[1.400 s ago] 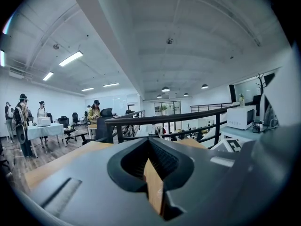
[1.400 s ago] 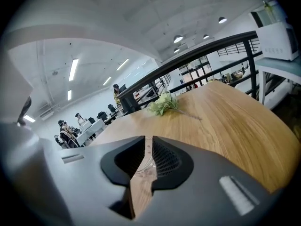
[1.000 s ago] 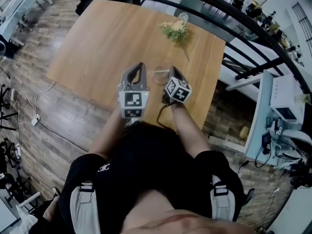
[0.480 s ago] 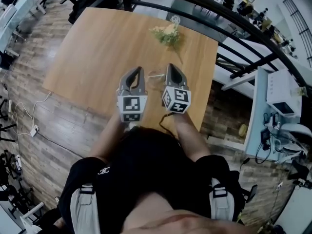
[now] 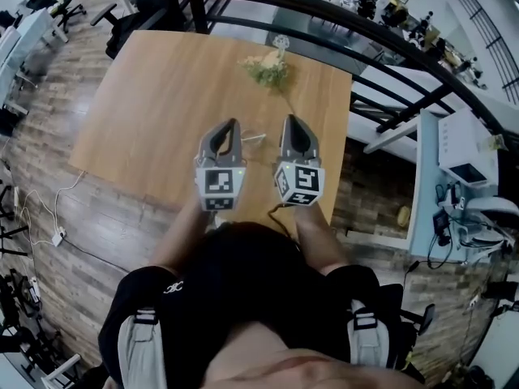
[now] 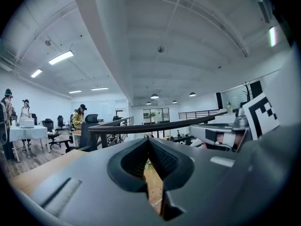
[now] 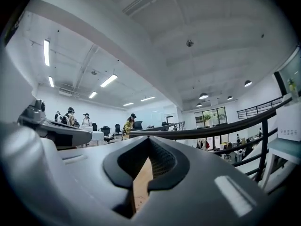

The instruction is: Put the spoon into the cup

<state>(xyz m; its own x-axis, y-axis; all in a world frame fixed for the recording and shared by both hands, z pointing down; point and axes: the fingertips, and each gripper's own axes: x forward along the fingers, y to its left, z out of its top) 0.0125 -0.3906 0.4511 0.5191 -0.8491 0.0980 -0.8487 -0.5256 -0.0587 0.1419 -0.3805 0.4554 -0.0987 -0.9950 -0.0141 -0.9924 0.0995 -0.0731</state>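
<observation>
A clear glass cup stands on the wooden table near its front edge, small and faint in the head view. A thin silvery piece shows at the cup; I cannot tell whether it is the spoon. My left gripper is just left of the cup and my right gripper just right of it, both held above the table. Each gripper's jaws meet at the tips with nothing between them, as the left gripper and the right gripper show in their own views.
A small vase of pale flowers stands at the table's far edge. A black railing runs behind and to the right of the table. The table's right edge drops to the floor close to my right gripper.
The view has shifted so the table sits higher in the frame. My right gripper has moved right, away from the cup, and the two grippers now stand wider apart.
</observation>
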